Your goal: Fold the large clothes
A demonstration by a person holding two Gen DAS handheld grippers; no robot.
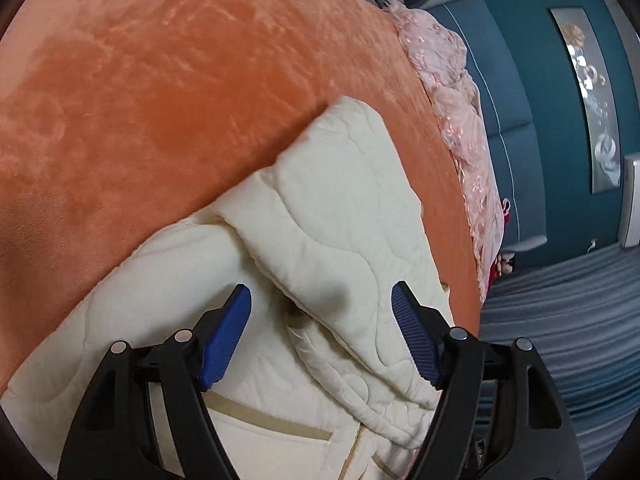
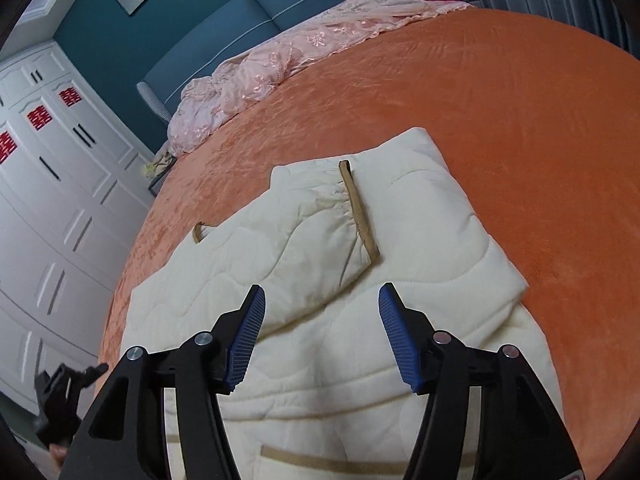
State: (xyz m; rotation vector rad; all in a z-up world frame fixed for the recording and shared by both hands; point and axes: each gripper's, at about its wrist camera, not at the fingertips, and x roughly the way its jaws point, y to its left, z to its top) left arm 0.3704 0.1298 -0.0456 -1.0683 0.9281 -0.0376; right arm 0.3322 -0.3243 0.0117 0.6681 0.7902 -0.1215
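A cream quilted jacket [image 2: 404,240] with tan trim lies on the orange bedspread [image 2: 500,112]. Its sleeves are folded in over the body; one tan-edged cuff [image 2: 360,216] lies across the middle. The jacket also shows in the left wrist view [image 1: 340,208], with a folded sleeve lying on top. My left gripper [image 1: 320,312] is open just above the jacket's lower part, with nothing between its blue pads. My right gripper [image 2: 322,312] is open above the jacket near the hem and is empty.
A pink lace cover [image 2: 280,60] is bunched along the head of the bed, against a blue headboard [image 2: 248,12]. White wardrobe doors [image 2: 52,184] stand beyond the bed's left edge. Grey curtains [image 1: 568,320] hang beyond the bed's edge in the left wrist view.
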